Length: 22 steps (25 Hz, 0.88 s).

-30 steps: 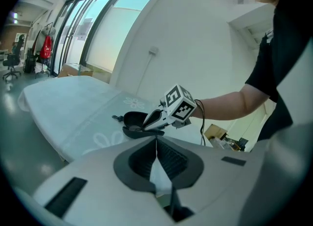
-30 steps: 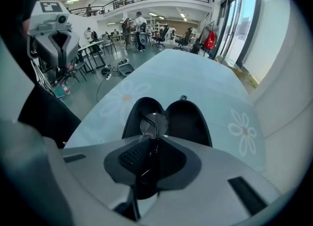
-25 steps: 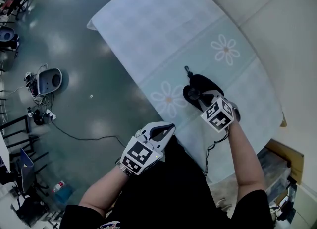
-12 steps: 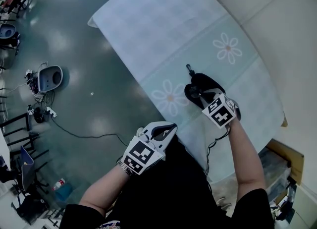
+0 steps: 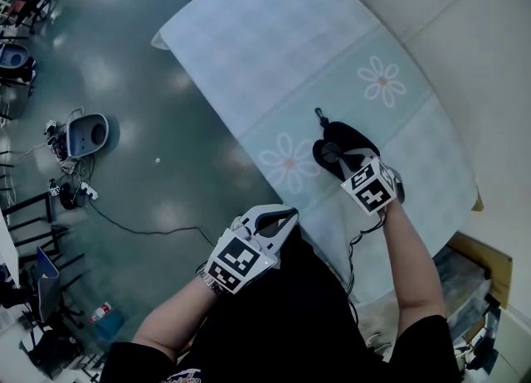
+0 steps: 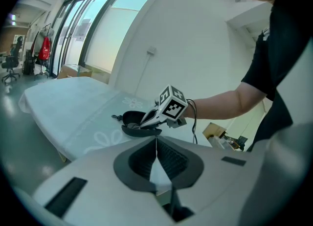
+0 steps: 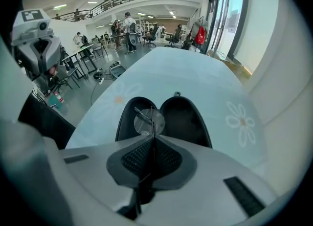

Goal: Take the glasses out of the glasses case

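**Glasses gripped, not yet clear of the open case**

A pale tabletop point(image 5: 274, 33) is seen running from upper left to lower right of the head view. The black glasses case point(image 5: 344, 137) lies on it right of centre, already opened, both halves spread flat. In the centre of the right gripper view, the right hand-held gripper point(image 7: 152, 139) is shown with its jaws closed on the glasses point(image 7: 149, 121); one round lens stands just past the tips, over the case's left half. The left hand-held gripper point(image 6: 156, 146) is held off the tabletop's near edge, its jaws pressed together on nothing. The opening is judged done and the grasp made. Lifting the glasses clear of the case is what remains.
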Tool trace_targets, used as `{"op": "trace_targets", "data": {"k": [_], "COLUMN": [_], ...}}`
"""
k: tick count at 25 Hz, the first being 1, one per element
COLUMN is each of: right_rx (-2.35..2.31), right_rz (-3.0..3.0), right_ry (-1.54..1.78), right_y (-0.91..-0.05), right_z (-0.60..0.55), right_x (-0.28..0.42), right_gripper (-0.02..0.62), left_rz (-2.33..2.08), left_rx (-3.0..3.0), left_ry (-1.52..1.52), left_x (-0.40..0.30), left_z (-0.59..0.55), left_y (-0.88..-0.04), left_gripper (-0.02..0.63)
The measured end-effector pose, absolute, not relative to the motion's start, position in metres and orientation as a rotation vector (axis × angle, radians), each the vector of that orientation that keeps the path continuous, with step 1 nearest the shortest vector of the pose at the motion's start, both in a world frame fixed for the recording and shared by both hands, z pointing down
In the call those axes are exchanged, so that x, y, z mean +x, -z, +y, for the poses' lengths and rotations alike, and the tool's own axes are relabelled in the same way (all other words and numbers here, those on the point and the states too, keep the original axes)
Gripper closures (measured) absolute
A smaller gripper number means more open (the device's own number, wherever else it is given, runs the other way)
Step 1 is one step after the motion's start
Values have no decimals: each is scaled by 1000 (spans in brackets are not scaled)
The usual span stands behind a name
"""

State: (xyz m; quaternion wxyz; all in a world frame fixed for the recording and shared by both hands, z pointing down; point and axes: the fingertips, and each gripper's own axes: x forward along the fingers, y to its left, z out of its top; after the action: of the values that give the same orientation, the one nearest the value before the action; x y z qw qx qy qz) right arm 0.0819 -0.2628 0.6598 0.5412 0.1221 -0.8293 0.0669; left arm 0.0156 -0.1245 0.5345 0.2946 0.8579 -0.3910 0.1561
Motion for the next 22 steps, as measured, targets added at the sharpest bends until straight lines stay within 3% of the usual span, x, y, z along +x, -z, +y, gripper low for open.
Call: {"op": "trace_targets", "data": {"k": [22], "right_rx": [775], "right_rz": [-2304], "right_ry": [-323], "right_y": [-523], "right_z": [-239], "right_x": [67], "right_gripper": [569], "left_rz": [-1081], "left_rx": [2405], "left_ry": [-336], "left_x": [-25], "left_z": [-85], "left_y": [-478], "left_gripper": [575]}}
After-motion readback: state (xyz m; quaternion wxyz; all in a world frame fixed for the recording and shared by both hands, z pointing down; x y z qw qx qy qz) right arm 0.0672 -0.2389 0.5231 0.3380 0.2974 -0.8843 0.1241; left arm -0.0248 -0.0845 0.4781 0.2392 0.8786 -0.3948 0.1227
